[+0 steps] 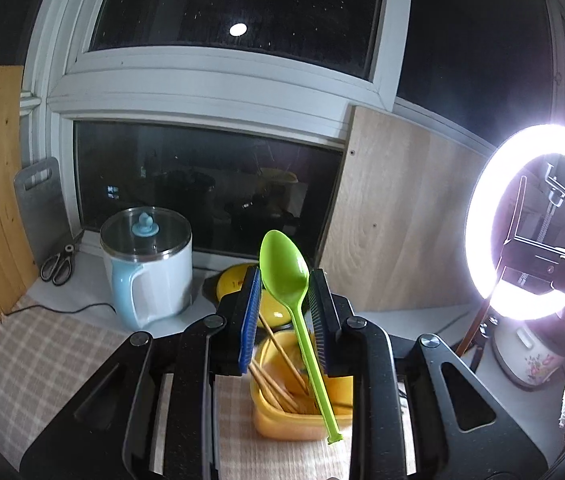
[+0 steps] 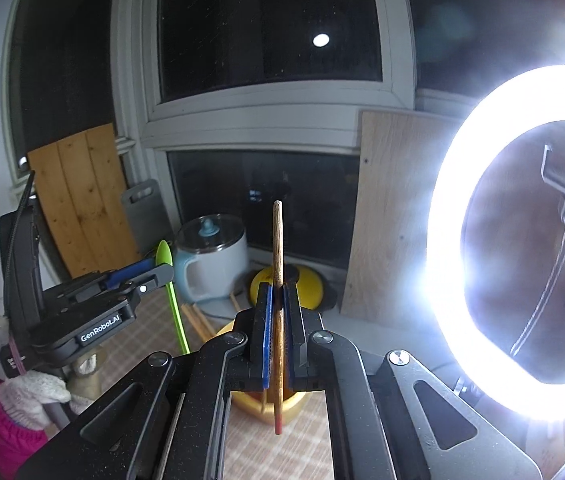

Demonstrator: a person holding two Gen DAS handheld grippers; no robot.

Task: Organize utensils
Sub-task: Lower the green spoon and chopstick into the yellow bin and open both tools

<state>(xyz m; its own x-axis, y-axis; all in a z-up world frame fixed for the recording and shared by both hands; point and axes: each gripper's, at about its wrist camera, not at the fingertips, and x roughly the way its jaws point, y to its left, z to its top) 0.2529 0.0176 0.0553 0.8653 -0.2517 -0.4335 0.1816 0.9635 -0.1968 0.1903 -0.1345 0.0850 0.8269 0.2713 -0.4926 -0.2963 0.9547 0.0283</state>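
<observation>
A green spoon [image 1: 284,268] is clamped in the left gripper [image 1: 285,312] and a chopstick [image 2: 277,280] in the right gripper [image 2: 277,332] above the yellow holder [image 1: 306,420]; each is best kept upright and lowered slowly.

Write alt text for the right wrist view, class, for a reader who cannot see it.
The right gripper clamps a wooden chopstick upright above a yellow container. To its left, the left gripper holds a green spoon. A ring light glares on the right.
</observation>
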